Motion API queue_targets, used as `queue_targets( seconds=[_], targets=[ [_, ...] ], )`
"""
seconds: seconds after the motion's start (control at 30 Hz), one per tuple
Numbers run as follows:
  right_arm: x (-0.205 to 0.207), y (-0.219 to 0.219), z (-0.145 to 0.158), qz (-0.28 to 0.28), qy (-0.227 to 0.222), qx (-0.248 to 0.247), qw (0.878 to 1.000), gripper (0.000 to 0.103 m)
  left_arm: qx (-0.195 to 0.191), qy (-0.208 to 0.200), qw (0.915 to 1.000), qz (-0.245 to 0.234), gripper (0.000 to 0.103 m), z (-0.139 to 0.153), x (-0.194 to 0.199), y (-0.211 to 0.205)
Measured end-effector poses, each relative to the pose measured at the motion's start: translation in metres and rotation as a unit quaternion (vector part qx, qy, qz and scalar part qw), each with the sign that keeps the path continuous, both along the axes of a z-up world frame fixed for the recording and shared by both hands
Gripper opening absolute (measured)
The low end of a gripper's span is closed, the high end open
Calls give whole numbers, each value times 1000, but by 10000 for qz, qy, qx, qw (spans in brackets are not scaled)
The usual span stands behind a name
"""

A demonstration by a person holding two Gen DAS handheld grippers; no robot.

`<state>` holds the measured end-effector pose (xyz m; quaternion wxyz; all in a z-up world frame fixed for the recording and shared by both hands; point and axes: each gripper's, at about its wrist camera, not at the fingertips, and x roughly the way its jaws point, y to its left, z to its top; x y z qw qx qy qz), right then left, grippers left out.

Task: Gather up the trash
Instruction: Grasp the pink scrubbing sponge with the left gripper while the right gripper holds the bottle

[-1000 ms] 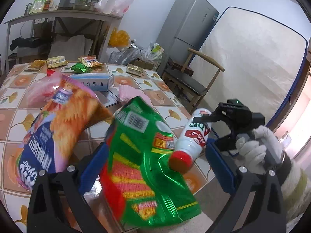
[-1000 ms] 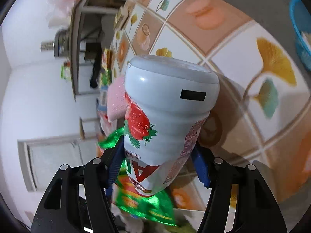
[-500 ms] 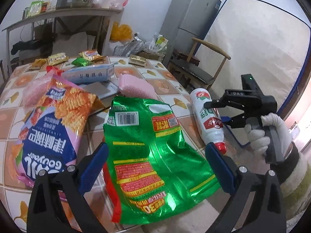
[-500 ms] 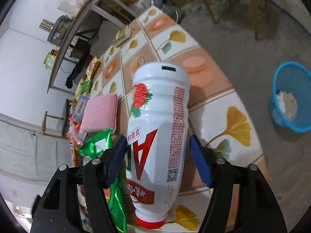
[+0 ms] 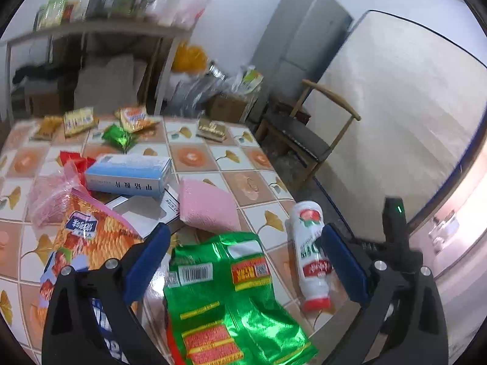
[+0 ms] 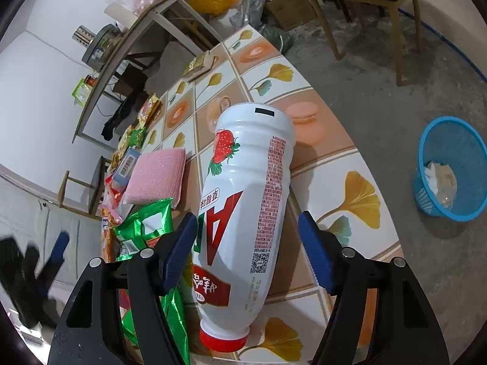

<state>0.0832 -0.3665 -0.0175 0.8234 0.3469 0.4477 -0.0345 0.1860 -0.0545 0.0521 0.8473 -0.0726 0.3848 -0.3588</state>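
Observation:
A white strawberry drink bottle (image 6: 246, 213) with a red cap lies on the tiled table (image 6: 334, 164), cap toward me. My right gripper (image 6: 247, 237) is open around it, with a gap at the right pad. The bottle also shows in the left wrist view (image 5: 309, 249). A green snack bag (image 5: 231, 298) lies flat under my left gripper (image 5: 243, 261), which is open and empty above it. An orange chip bag (image 5: 76, 252) lies to its left. A blue trash basket (image 6: 450, 170) stands on the floor to the right.
A pink sponge (image 5: 207, 206), a blue-white box (image 5: 127, 175) and small snack packets (image 5: 118, 135) lie further back on the table. A wooden chair (image 5: 307, 137), a grey fridge (image 5: 298, 45) and a cluttered shelf table (image 5: 91, 30) stand beyond.
My right gripper laid the bottle down on the table and opened. The green bag dropped from the left gripper's view onto the table and lies flat. My left gripper drew back.

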Motion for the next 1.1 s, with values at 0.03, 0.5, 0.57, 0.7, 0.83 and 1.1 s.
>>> queue_targets(
  seconds=[0.03,0.5,0.57,0.7,0.83,1.1],
  targets=[
    [-1,0,0,5,-11,-8,10000,66,41,82,9999,47,95,0,9,-2],
    [4,0,-3,228,-134,67,9996,66,1501,775,9854,-191,70,-47,88,-69],
    [5,1,-2,265,-150,16,9995,66,1818,774,9801,-178,69,-55,96,-78],
    [6,2,-4,331,-187,59,9993,66,2389,633,9687,-213,62,-67,103,-91],
    [8,4,-4,384,-214,18,9990,66,2701,639,9603,-287,56,-77,105,-97],
    [10,7,-5,440,-240,50,9987,66,3013,272,9521,-440,41,-75,101,-108]
  ],
)
